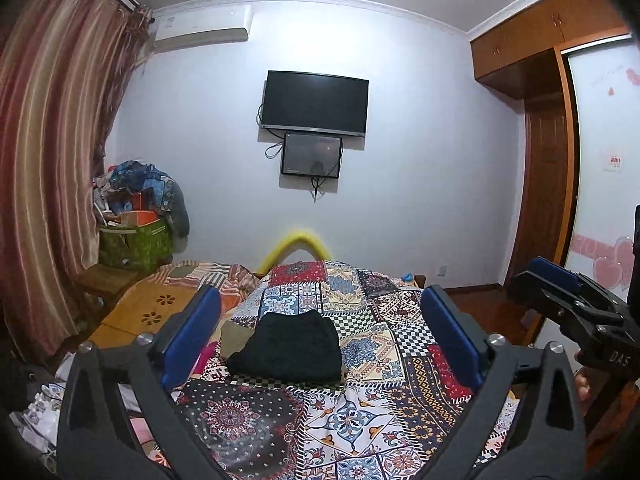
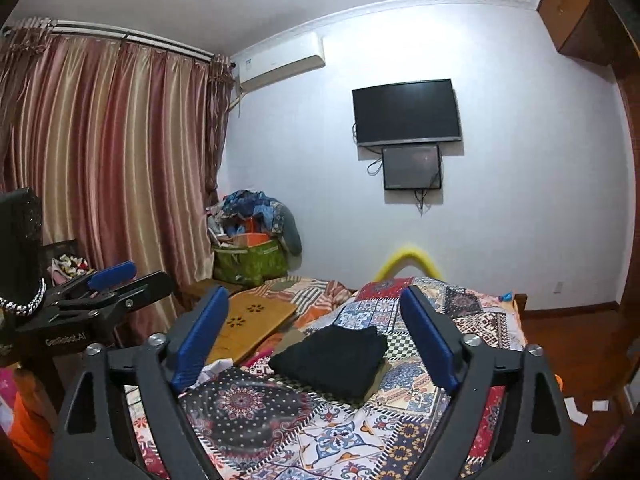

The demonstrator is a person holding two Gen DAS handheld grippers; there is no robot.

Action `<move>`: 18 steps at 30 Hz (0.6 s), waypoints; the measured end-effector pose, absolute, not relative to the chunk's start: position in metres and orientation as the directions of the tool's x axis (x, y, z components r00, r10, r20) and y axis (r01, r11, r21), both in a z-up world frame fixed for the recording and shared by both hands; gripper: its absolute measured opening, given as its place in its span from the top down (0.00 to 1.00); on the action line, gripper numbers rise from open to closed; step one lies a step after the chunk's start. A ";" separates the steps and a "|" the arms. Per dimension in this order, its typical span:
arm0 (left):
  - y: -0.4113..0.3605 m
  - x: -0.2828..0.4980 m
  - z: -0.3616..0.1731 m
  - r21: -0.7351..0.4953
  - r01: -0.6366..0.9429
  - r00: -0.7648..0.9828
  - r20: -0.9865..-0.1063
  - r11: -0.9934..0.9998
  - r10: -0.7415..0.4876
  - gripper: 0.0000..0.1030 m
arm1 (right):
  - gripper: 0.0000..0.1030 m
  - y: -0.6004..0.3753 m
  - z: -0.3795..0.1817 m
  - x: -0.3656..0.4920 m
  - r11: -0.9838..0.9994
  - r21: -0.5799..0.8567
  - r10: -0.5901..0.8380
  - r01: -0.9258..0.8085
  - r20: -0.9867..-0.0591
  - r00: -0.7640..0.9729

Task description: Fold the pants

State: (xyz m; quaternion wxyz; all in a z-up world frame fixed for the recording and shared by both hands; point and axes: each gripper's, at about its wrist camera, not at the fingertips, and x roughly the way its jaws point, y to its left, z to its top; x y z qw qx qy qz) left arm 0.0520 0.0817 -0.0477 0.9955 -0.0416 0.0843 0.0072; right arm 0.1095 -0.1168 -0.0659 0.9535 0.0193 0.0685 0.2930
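Black pants [image 1: 290, 346] lie folded in a compact stack on the patterned bed cover [image 1: 360, 412]; they also show in the right wrist view [image 2: 330, 358]. An olive garment [image 1: 234, 334] lies under and beside them. My left gripper [image 1: 316, 320] is open and empty, held above the bed short of the pants. My right gripper [image 2: 314, 320] is open and empty too, at a similar height. Each gripper shows in the other's view, the right one [image 1: 560, 292] at the right edge and the left one [image 2: 108, 284] at the left.
A wooden lap desk [image 2: 244, 326] lies on the bed's left side. A green bag [image 2: 250, 264] piled with clothes stands in the corner by the curtains [image 2: 100, 160]. A yellow tube [image 1: 296, 246] arches behind the bed. A wardrobe [image 1: 540, 160] stands right.
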 end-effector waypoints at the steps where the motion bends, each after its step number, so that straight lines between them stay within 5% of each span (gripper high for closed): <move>1: 0.081 0.050 -0.048 -0.081 -0.023 0.986 -0.166 0.996 0.010 0.01 | 0.06 -0.117 -0.065 0.108 0.829 0.078 0.559 -0.553 -0.118 0.821; 18: 0.068 0.039 -0.055 -0.059 -0.010 0.987 -0.162 0.998 0.001 0.00 | 0.01 -0.119 -0.071 0.099 0.845 0.083 0.535 -0.529 -0.109 0.838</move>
